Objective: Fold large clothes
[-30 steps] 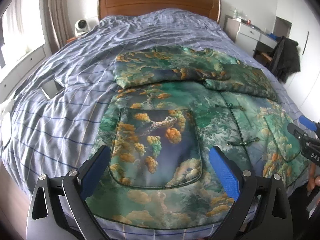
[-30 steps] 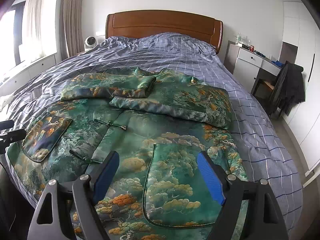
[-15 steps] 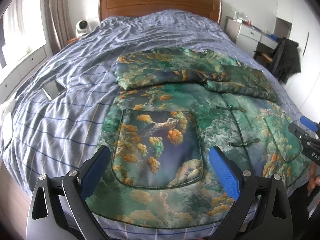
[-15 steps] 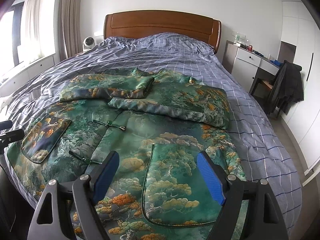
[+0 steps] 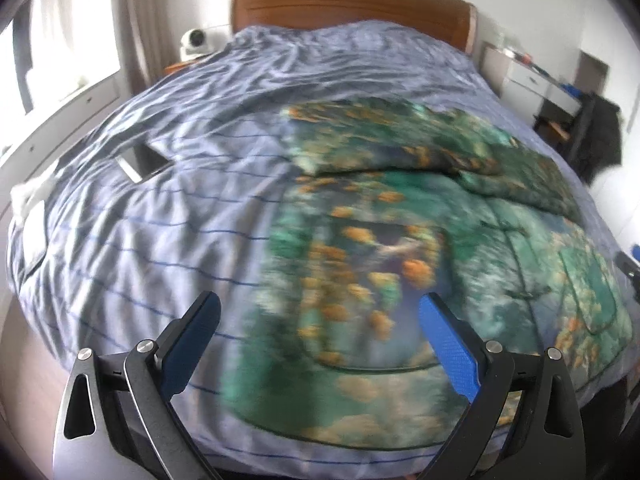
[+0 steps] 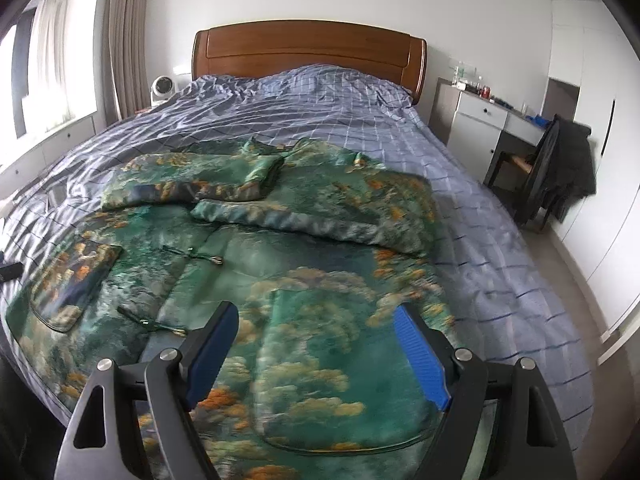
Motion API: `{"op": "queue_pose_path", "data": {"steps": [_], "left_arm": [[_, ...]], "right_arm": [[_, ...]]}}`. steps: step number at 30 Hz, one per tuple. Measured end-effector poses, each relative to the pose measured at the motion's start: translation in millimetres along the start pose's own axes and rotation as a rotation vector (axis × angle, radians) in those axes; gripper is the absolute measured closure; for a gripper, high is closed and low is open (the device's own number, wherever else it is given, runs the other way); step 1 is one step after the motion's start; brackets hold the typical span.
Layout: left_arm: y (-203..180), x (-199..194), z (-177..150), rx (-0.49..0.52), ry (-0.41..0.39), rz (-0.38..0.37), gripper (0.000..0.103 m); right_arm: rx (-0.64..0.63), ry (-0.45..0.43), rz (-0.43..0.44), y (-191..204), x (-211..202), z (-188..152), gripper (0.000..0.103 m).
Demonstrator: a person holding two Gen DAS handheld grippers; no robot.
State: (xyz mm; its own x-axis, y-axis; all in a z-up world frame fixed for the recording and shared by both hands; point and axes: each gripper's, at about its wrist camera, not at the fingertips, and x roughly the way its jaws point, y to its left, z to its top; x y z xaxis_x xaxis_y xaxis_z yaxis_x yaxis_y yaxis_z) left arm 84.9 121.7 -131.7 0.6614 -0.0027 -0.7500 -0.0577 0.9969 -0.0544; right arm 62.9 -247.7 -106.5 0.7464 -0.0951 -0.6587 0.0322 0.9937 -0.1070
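Across the blue checked bedspread (image 6: 472,216) lies the garment I am folding, a green brocade jacket (image 6: 304,248) printed with golden clouds. It is spread front-up with its hem toward me, and both sleeves (image 6: 192,182) are already folded in across the chest. So the sleeve stage looks done, and I judge the step in hand to be the approach to the hem for the lengthwise fold.

My left gripper (image 5: 320,344) hangs with its jaws wide apart and nothing between them, above the jacket's left edge beside the patch pocket (image 5: 372,292). That view is blurred. My right gripper (image 6: 316,354) is likewise spread and empty over the other pocket (image 6: 332,364).

Next I would bring each gripper down to a hem corner, pinch only the jacket and not the bedspread, then lift both evenly toward the collar.
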Motion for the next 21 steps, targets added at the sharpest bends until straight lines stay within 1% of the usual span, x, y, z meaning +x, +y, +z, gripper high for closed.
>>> {"op": "queue_pose_path", "data": {"steps": [1,3,5,6,7,8,9,12,15,16,18,19,21], "left_arm": [[17,0,0,-0.040,0.011,-0.009,0.003],[39,4,-3,-0.103,0.042,-0.039,0.003],[64,12,-9,-0.191,0.094,-0.107,0.003],[70,14,-12,-0.220,0.106,-0.144,0.003],[77,19,-18,-0.253,0.120,-0.204,0.003],[79,23,-21,-0.264,0.134,-0.230,0.003],[81,31,-25,-0.276,0.164,-0.255,0.003],[74,47,-36,-0.277,0.223,-0.312,0.003],[53,60,-43,-0.226,0.267,-0.369,0.003],[47,62,-44,-0.202,0.273,-0.372,0.003],[35,68,-44,-0.148,0.282,-0.342,0.003],[31,71,-43,-0.131,0.288,-0.327,0.003],[30,74,-43,-0.138,0.295,-0.322,0.003]], "right_arm": [[-0.012,-0.012,-0.018,-7,-4,3,0.021],[-0.030,-0.027,-0.045,-24,-10,7,0.021],[-0.047,-0.016,-0.059,-44,-14,6,0.021],[-0.055,0.007,-0.063,-55,-14,3,0.021],[-0.060,0.032,-0.065,-67,-13,-3,0.021],[-0.059,0.057,-0.061,-75,-12,-8,0.021],[-0.051,0.105,-0.042,-86,-8,-17,0.021],[0.015,0.220,0.030,-111,4,-40,0.021],[0.100,0.317,0.109,-128,15,-63,0.021],[0.116,0.333,0.116,-131,17,-69,0.021],[0.133,0.339,0.127,-131,19,-79,0.021],[0.150,0.343,0.148,-132,21,-82,0.021],[0.188,0.351,0.204,-132,26,-85,0.021]]}}
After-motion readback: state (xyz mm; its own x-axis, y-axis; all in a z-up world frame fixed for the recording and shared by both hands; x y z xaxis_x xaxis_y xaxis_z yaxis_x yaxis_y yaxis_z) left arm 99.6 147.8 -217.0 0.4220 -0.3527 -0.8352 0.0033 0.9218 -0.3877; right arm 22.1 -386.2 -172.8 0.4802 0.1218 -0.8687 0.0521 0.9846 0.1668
